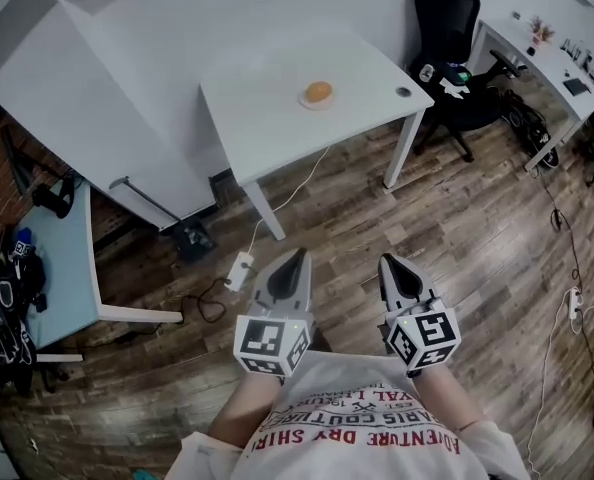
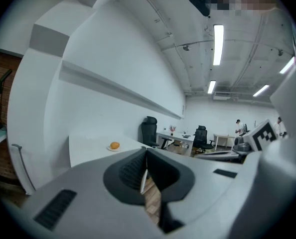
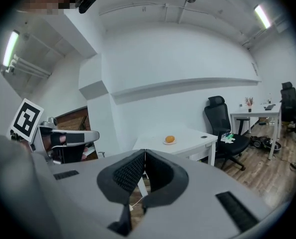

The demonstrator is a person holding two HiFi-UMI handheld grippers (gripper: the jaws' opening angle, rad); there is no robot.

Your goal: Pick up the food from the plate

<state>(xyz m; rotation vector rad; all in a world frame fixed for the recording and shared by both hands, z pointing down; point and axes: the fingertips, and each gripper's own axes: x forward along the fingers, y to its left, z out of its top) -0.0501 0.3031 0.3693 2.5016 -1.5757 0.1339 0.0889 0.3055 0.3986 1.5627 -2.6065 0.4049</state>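
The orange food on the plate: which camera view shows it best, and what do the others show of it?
The head view: the food sits largest there, seen from above on its plate. Both gripper views show it only as a small distant orange dot on the white table.

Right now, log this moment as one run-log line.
stage: before pickup | left gripper: shut, empty | right gripper: shut, empty | food: on plate on table, ahead, untouched

1. The square white table point(image 1: 277, 98) is showing a smooth, matt top.
2. The brown plank floor point(image 1: 457, 238) is looking like worn, streaky wood.
3. The grey left gripper point(image 1: 299, 255) and right gripper point(image 1: 388, 261) are showing matt plastic and ribbed black pads point(image 3: 125, 176).
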